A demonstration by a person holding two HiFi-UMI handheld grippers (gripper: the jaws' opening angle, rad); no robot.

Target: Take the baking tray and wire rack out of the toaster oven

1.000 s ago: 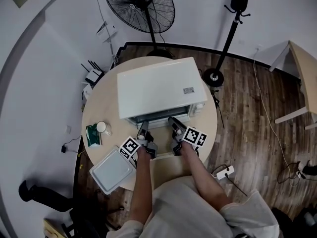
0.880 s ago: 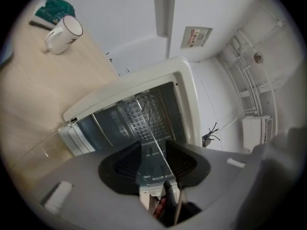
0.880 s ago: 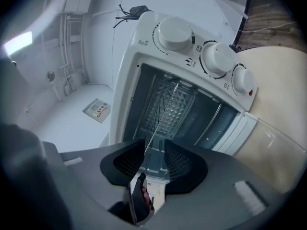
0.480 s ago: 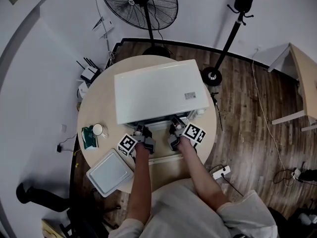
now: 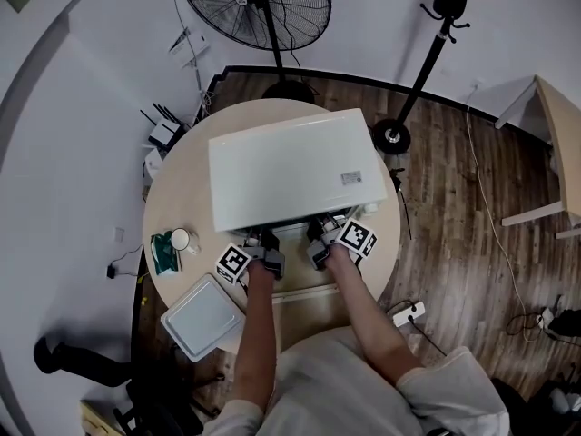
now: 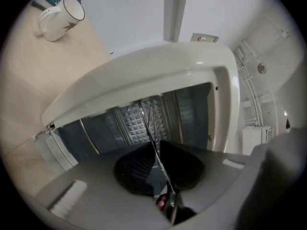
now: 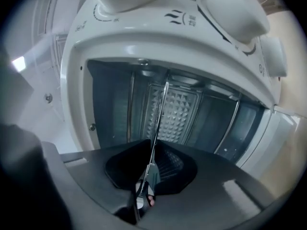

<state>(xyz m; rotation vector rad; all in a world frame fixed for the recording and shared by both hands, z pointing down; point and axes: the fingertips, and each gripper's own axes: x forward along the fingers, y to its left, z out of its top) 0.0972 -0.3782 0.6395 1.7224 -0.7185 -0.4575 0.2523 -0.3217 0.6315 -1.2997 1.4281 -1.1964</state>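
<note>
The white toaster oven (image 5: 290,166) stands on the round table (image 5: 182,189) with its door (image 5: 298,289) let down toward me. My left gripper (image 5: 263,242) and right gripper (image 5: 320,236) reach level into its mouth, side by side. The wire rack (image 6: 152,128) shows edge-on as a thin wire line in the left gripper view, running between the jaws of the left gripper (image 6: 164,188). In the right gripper view the same wire rack (image 7: 157,123) runs into the right gripper (image 7: 145,188). Both pairs of jaws have just been closing and now pinch its front wire. The baking tray (image 5: 202,317) lies on the table's near left edge.
A white mug (image 5: 182,239) and a green packet (image 5: 166,251) sit on the table left of the oven. A standing fan (image 5: 254,7) and a black stand base (image 5: 392,137) are on the floor behind the table. A power strip (image 5: 408,314) lies right of me.
Both grippers have moved forward from the let-down door into the oven's mouth. The tray on the table has stayed put.
</note>
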